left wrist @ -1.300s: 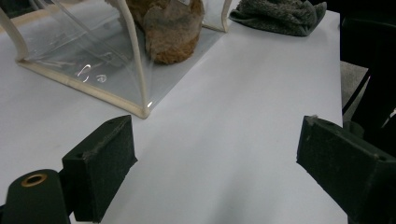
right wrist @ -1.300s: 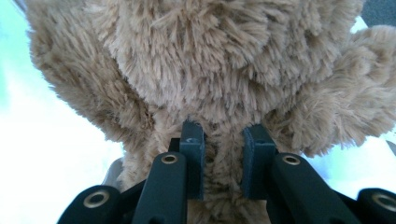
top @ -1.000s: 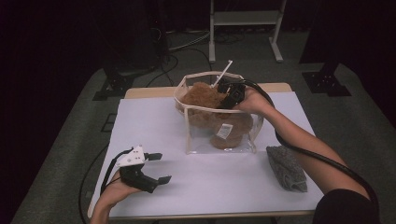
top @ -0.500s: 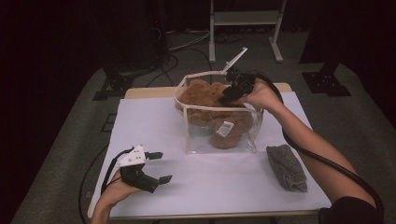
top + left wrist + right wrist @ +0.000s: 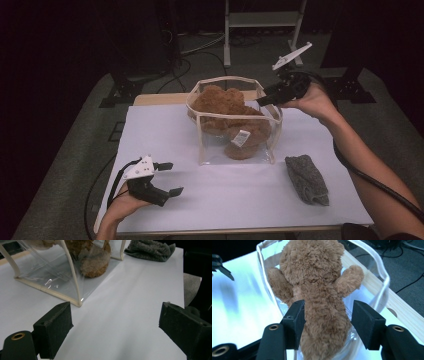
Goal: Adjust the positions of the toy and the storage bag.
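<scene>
My right tool (image 5: 265, 97), jaws just opening and empty, hangs beside the clear bag (image 5: 202, 145) on the worktop (image 5: 240, 195), whose wall blurs the teddy bear's (image 5: 227, 107) lower body; my left tool (image 5: 170, 178) rests open.

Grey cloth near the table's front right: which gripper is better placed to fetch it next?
Probably the right gripper: open, empty, and on the same side as the grey cloth. The left gripper rests across the table.

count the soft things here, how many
2: a brown plush bear inside the clear bag mid-table, and a grey cloth lying right of it. Anything under the bear would be hidden.
</scene>
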A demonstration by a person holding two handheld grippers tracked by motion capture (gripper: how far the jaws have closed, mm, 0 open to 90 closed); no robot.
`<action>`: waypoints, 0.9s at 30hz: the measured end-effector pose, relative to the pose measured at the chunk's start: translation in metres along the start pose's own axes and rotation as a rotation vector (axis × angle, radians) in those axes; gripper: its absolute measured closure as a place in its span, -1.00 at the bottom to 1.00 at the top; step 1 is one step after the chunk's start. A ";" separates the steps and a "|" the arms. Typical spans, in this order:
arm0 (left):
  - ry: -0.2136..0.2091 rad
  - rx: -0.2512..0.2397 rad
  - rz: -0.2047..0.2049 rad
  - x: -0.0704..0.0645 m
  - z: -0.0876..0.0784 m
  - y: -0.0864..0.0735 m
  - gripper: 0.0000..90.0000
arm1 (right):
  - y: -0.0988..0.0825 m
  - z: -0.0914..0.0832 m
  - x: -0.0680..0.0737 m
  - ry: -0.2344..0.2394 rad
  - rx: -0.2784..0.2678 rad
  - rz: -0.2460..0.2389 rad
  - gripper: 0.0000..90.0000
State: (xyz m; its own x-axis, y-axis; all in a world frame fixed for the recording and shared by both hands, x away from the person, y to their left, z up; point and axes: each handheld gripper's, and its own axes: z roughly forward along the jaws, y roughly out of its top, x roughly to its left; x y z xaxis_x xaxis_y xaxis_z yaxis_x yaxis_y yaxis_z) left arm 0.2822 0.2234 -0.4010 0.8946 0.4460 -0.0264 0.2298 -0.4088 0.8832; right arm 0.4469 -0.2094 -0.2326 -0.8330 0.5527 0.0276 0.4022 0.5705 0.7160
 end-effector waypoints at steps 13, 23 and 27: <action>0.009 -0.006 -0.002 -0.002 -0.004 0.000 -0.77 | -0.034 -0.035 0.000 -0.028 -0.057 0.023 -0.12; 0.012 -0.008 -0.009 -0.003 -0.004 -0.001 -0.77 | -0.061 -0.053 -0.005 -0.040 -0.088 0.068 -0.17; 0.012 -0.007 -0.011 -0.003 -0.004 -0.001 -0.77 | -0.074 -0.053 -0.007 -0.037 -0.090 0.088 -0.19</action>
State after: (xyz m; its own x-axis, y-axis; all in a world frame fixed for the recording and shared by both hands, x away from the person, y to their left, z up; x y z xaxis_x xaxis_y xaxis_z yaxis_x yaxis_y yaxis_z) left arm 0.2781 0.2258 -0.3999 0.8876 0.4596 -0.0308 0.2370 -0.3984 0.8861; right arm 0.4030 -0.2878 -0.2489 -0.7807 0.6211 0.0685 0.4358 0.4627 0.7720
